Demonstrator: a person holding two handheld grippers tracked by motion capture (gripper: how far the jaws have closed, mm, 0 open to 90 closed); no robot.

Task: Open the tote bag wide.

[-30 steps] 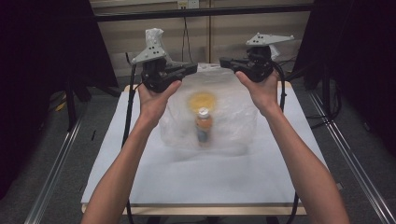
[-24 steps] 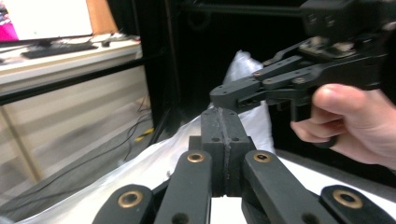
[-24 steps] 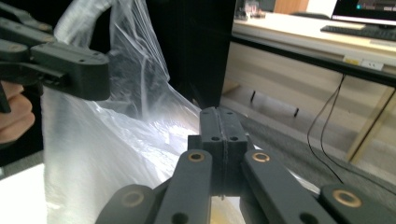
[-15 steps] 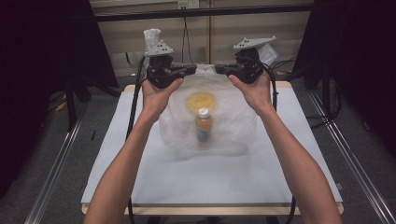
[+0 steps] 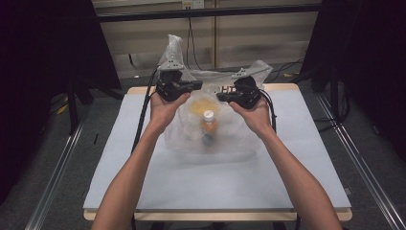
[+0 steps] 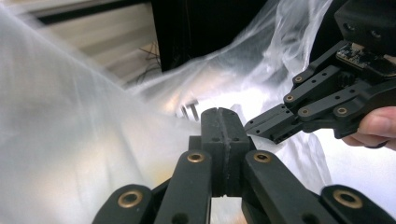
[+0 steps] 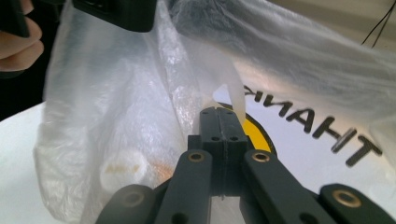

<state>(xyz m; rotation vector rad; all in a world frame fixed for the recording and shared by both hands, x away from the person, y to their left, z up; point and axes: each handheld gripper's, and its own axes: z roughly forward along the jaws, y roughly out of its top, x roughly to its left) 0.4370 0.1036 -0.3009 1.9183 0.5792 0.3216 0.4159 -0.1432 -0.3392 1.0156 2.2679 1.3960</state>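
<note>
While both claws pinch it, plastic bag (image 5: pixel 210 129) hangs between.

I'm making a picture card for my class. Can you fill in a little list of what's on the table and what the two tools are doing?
Table: white top, wooden edge
Bag: clear plastic bag with black letters and a yellow circle
Inside bag: a bottle with a white cap, lying down
Left tool: shut, pinching the bag's left top edge
Right tool: shut, pinching the bag's right top edge
Hands: one on each tool
</note>
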